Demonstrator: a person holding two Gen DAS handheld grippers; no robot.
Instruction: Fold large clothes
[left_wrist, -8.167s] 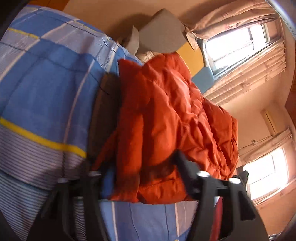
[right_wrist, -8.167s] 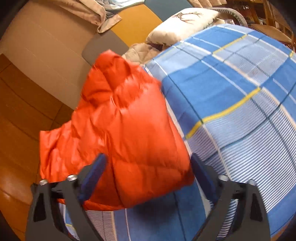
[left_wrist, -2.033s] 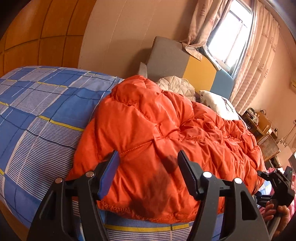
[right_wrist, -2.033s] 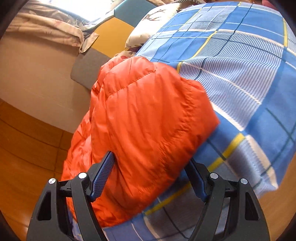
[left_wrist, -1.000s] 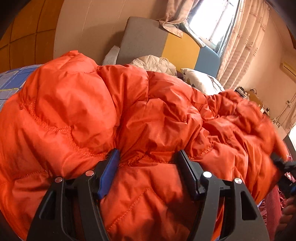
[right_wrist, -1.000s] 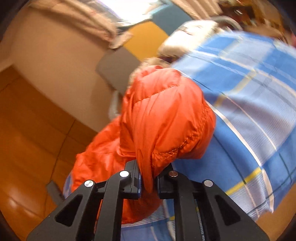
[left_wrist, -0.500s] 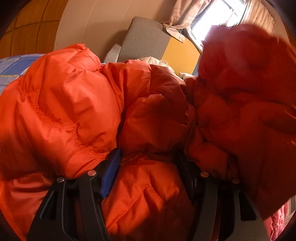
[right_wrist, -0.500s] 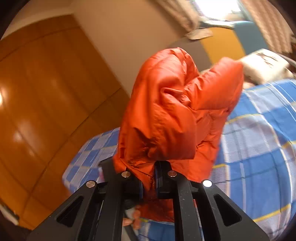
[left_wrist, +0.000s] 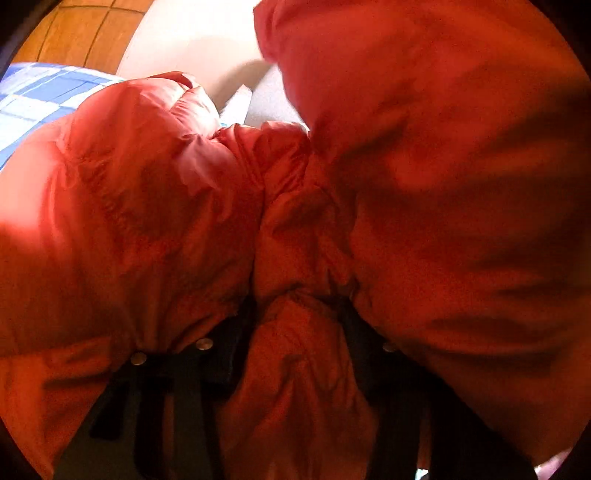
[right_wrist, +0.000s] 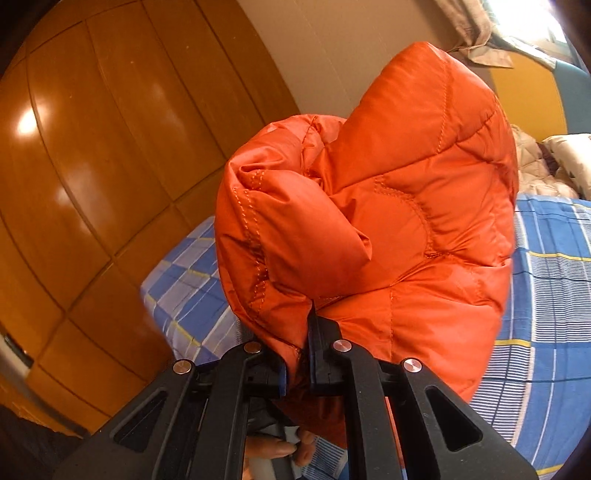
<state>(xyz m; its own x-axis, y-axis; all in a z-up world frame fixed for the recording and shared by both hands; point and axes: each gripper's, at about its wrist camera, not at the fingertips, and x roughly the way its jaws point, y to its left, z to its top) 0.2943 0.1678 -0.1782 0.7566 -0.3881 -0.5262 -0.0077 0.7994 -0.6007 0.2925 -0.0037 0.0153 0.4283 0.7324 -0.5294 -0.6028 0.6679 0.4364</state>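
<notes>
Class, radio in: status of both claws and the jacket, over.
Right claw shut on orange jacket, lifted above the blue checked bed. Left claw buried in jacket folds, fabric bunched between its fingers, grip unclear. Nothing blocking.

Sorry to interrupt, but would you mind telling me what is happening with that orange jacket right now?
A person is folding an orange puffer jacket on a bed with a blue checked bedspread. The right tool is shut on a fold of the jacket and holds it up over the bed. The left tool is buried in the padding, its fingers around a bunched section, so the fold is underway.
</notes>
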